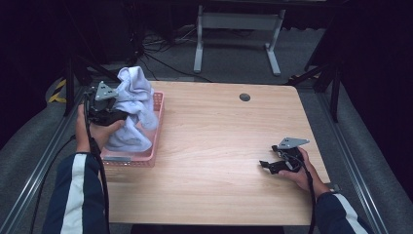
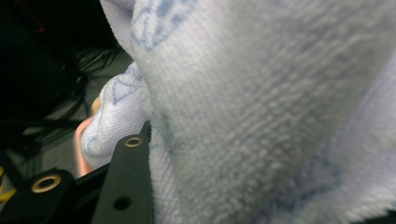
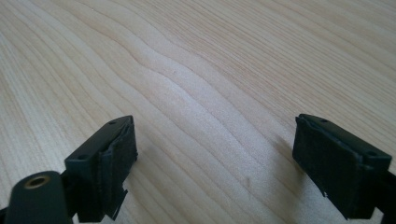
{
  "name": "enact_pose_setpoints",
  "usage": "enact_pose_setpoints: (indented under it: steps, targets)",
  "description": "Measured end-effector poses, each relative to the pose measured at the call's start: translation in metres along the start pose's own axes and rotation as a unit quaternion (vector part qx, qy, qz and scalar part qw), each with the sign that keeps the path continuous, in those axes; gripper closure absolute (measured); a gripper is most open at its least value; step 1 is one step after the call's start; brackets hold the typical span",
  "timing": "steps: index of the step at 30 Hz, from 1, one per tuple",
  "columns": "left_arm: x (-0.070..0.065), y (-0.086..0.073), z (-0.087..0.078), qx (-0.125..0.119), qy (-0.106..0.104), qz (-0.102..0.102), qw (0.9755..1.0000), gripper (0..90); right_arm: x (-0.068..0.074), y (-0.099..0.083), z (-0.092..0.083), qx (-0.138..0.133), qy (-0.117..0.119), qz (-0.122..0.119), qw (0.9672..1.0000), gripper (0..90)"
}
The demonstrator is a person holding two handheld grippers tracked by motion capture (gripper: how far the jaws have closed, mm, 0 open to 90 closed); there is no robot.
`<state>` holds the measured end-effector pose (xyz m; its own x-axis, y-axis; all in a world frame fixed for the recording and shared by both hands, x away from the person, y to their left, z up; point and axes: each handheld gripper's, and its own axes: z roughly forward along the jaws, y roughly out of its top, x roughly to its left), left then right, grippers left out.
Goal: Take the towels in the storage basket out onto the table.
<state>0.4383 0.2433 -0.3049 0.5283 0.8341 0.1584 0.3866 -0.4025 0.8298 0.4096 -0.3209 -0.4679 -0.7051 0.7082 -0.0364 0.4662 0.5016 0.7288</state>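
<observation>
A pale blue-white towel (image 1: 132, 109) hangs bunched above the pink basket (image 1: 155, 146) at the table's left edge. My left gripper (image 1: 119, 116) is shut on the towel and holds it lifted, its lower folds trailing into the basket. In the left gripper view the towel (image 2: 261, 107) bulges over the left jaw, and the other jaw is hidden behind the cloth. My right gripper (image 1: 268, 165) rests low over the right side of the table, open, with bare wood between its pads (image 3: 116, 163).
The wooden table (image 1: 219, 141) has a round grommet hole (image 1: 245, 97) near its far edge. A grey desk frame (image 1: 238, 29) and cables lie on the floor beyond. Metal rails run along both sides of the table.
</observation>
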Motion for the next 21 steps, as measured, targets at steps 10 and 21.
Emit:
enact_pose_setpoints:
  steps: [10, 21]
  targets:
    - [-0.055, 0.043, 0.016, -0.031, -0.068, 0.053, 0.9958, 57.9, 0.000, 0.000, 0.000, 0.001, 0.000, 0.000, 1.0000, 13.9]
    - [-0.131, 0.070, 0.058, -0.033, -0.147, 0.096, 0.9839, 57.7, 0.000, -0.001, -0.001, 0.001, 0.000, -0.002, 1.0000, 13.9]
